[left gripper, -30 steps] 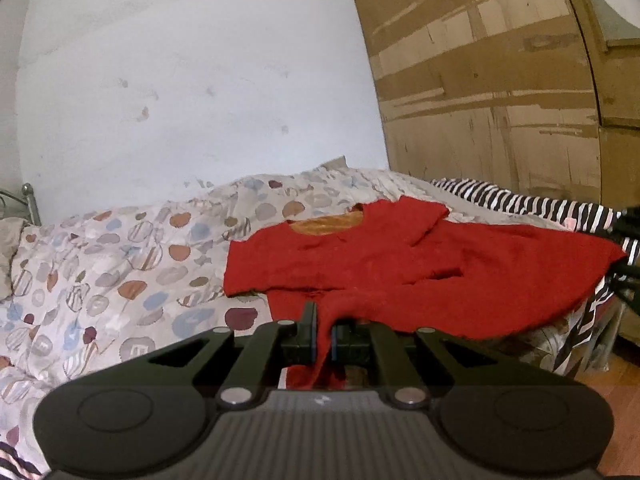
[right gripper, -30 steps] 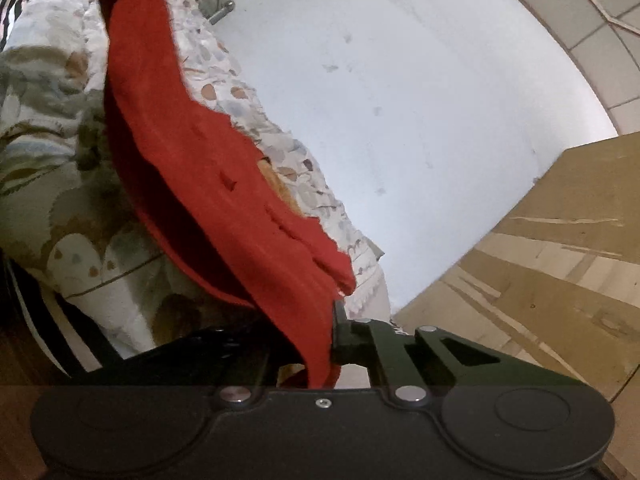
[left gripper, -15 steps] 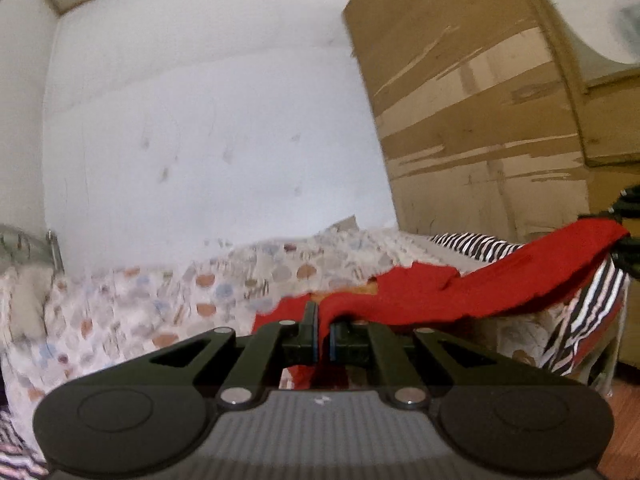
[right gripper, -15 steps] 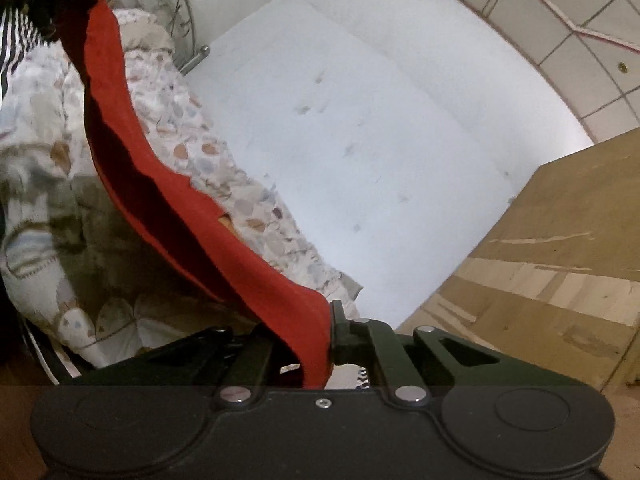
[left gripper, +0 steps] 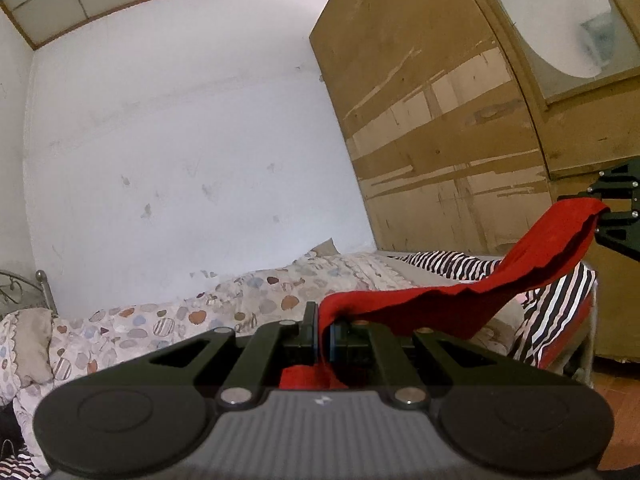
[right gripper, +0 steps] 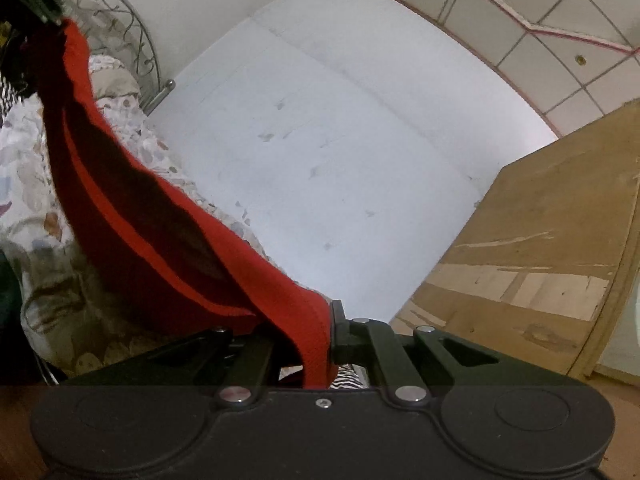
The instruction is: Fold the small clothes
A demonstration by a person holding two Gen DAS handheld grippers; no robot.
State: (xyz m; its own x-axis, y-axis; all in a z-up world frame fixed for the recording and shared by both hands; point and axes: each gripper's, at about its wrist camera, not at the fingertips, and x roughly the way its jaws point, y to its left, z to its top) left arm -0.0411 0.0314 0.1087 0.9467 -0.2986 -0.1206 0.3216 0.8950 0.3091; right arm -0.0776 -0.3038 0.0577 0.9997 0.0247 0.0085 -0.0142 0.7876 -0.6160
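Red knit cloth is pinched between the closed jaws of both grippers. In the left wrist view, the left gripper (left gripper: 324, 328) clamps one end of the red garment (left gripper: 532, 252), with a small tuft of fabric hanging below the fingers. From there the cloth runs as a sagging band up and to the right, where the right gripper (left gripper: 600, 216) clamps its other end near the frame's edge. In the right wrist view, the right gripper (right gripper: 328, 340) bites the garment (right gripper: 160, 224) close to the fingertips, and the fabric stretches away to the upper left, reaching the left gripper (right gripper: 52, 16) in the corner. The garment hangs in the air between the two tools, above the bed and clear of it, its underside in shadow.

Beneath it lies a quilt (left gripper: 180, 320) printed with rounded patches, and a striped blanket (left gripper: 552, 308) covers the bed's end near the right gripper. A pillow (left gripper: 28, 344) rests by the metal bed frame (right gripper: 120, 32). Behind the bed stands a white wall (left gripper: 192, 152), and a worn wooden wardrobe (left gripper: 432, 112) rises beside it.
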